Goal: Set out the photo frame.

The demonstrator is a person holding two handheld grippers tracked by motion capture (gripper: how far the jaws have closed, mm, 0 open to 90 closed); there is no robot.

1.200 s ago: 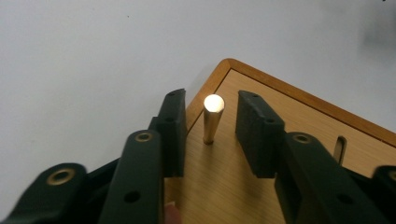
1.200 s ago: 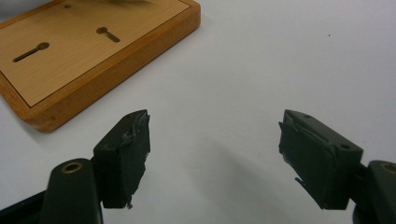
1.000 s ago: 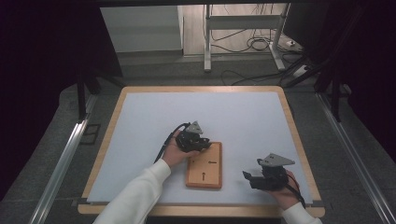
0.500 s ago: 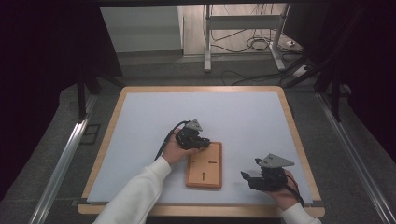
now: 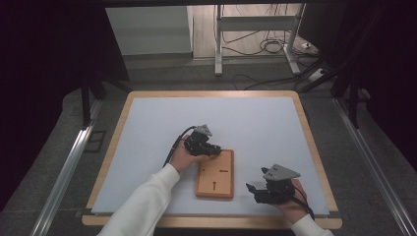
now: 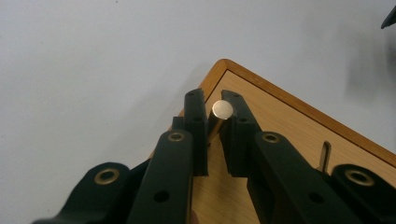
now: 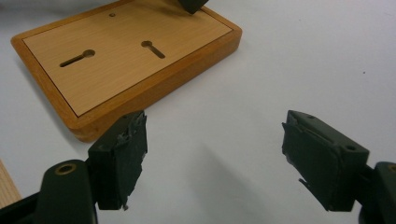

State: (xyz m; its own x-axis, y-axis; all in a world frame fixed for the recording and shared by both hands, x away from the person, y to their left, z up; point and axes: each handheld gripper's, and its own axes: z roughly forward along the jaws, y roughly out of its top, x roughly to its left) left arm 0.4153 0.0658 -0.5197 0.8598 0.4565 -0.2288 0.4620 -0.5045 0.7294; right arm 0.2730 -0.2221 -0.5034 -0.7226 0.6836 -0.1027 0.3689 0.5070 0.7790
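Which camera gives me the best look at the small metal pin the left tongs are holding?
The left gripper view: the short brass-coloured metal pin sits close-up between the left tongs, above the wooden board. In the high view it is too small to make out.

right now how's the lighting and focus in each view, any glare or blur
High view: the white mat is evenly lit, the surroundings fall to near black. Left gripper view: the metal pin catches a bright glint at its round end, and the left gripper is sharp at its tips and softer nearest the lens. Right gripper view: the wooden board is sharp, and the right gripper casts soft shadows on the mat.
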